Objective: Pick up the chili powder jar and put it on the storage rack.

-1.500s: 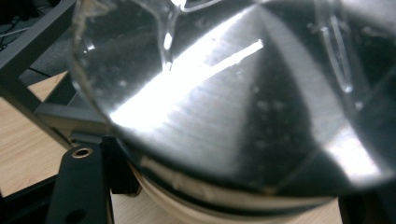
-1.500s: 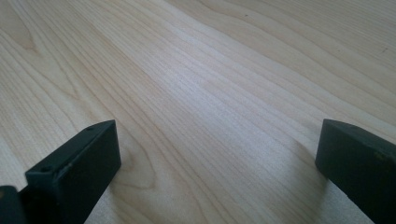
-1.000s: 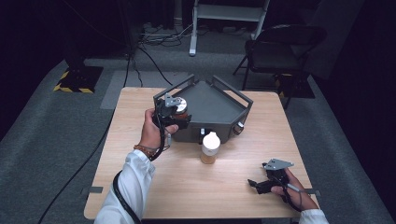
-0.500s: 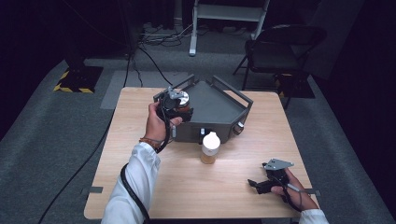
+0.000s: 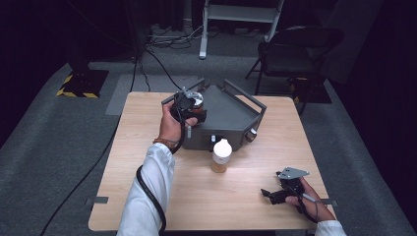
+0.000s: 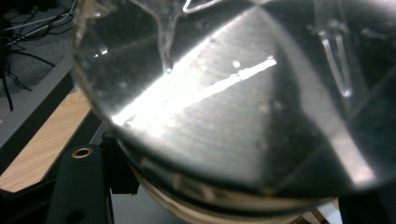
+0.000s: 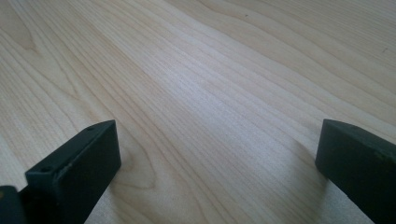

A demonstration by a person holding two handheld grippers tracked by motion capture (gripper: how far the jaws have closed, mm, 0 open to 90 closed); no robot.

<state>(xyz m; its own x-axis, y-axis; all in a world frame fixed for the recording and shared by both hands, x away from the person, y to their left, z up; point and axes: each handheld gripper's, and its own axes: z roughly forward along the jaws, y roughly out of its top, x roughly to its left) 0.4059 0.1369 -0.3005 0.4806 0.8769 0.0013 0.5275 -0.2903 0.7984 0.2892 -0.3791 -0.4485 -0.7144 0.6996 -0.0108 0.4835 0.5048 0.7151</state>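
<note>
High view first: at upper centre of the frame our left gripper (image 5: 193, 104) holds a small clear cup (image 5: 196, 100) over the left corner of the grey machine (image 5: 231, 115); a bottle (image 5: 222, 155) stands below it, untouched. Left gripper view: the cup (image 6: 243, 102) sits clamped between our jaws, not yet set down. Right gripper view: our right gripper (image 7: 215, 154) rests on the table (image 7: 210, 70), jaws wide apart and holding nothing, so we judge the bottle work remains.

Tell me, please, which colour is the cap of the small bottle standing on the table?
White. The cap tops a bottle with yellowish contents; the high view shows it best.
</note>
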